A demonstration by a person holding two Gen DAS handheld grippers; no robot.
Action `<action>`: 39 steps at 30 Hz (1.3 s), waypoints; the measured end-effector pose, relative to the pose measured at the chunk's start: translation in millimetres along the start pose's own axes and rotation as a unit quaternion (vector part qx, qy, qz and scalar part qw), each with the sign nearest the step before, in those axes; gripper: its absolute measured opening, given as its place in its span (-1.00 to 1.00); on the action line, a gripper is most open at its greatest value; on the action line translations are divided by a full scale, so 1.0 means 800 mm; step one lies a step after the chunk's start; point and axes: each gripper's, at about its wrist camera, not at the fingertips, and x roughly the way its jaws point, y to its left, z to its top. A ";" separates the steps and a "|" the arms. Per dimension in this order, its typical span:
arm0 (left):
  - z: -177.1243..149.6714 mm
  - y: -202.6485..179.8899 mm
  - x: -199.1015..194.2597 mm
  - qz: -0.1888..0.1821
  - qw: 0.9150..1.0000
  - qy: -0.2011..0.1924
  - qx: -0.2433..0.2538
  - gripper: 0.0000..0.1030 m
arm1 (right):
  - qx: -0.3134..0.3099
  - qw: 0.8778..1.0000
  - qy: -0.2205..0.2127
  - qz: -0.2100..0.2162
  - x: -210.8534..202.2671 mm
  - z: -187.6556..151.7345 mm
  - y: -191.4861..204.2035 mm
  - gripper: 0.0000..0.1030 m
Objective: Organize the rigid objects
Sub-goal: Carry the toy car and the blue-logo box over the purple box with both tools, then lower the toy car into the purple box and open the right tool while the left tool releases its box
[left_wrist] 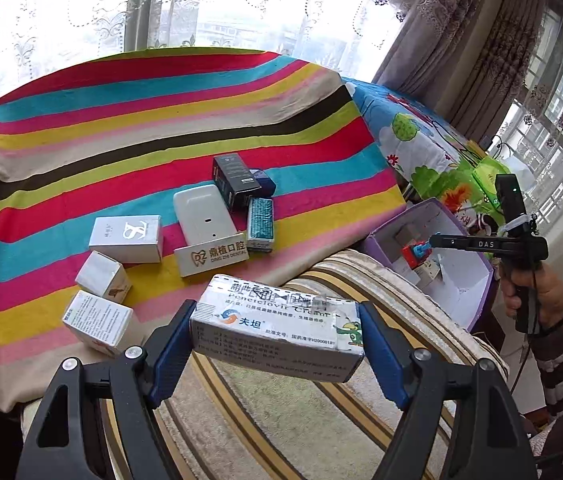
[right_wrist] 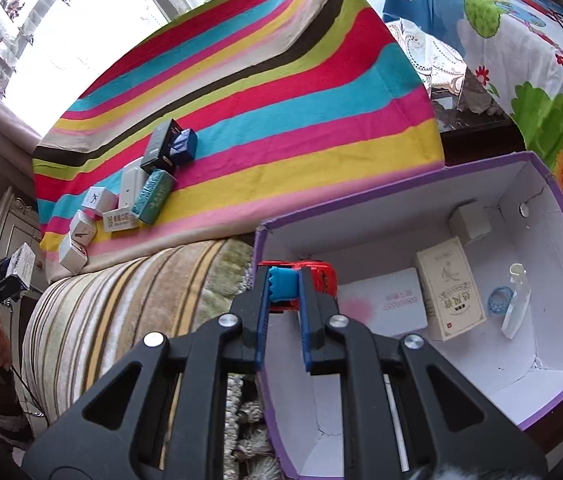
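Note:
My left gripper (left_wrist: 277,332) is shut on a white medicine carton (left_wrist: 281,330) with a blue logo, held above the striped sofa arm; it also shows far left in the right wrist view (right_wrist: 21,266). My right gripper (right_wrist: 284,288) is shut on a red and blue toy car (right_wrist: 301,284), held over the near left wall of the purple box (right_wrist: 553,184). In the left wrist view the right gripper (left_wrist: 427,245) holds the toy car (left_wrist: 413,254) over the purple box (left_wrist: 477,300). Several small boxes (left_wrist: 129,236) lie on the striped blanket (left_wrist: 161,120).
The purple box holds a beige carton (right_wrist: 449,292), a white flat box (right_wrist: 385,304), a small white cube (right_wrist: 469,220), a blue ring (right_wrist: 499,300) and a white piece. A black box (left_wrist: 235,180), white case (left_wrist: 203,216) and teal box (left_wrist: 260,222) lie on the blanket. A cartoon-print cloth (right_wrist: 521,40) lies behind.

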 end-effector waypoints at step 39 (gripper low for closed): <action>0.093 -0.206 0.343 -0.141 0.939 0.191 -0.248 0.57 | -0.042 0.999 0.013 -0.020 0.038 -0.049 -0.076 -0.22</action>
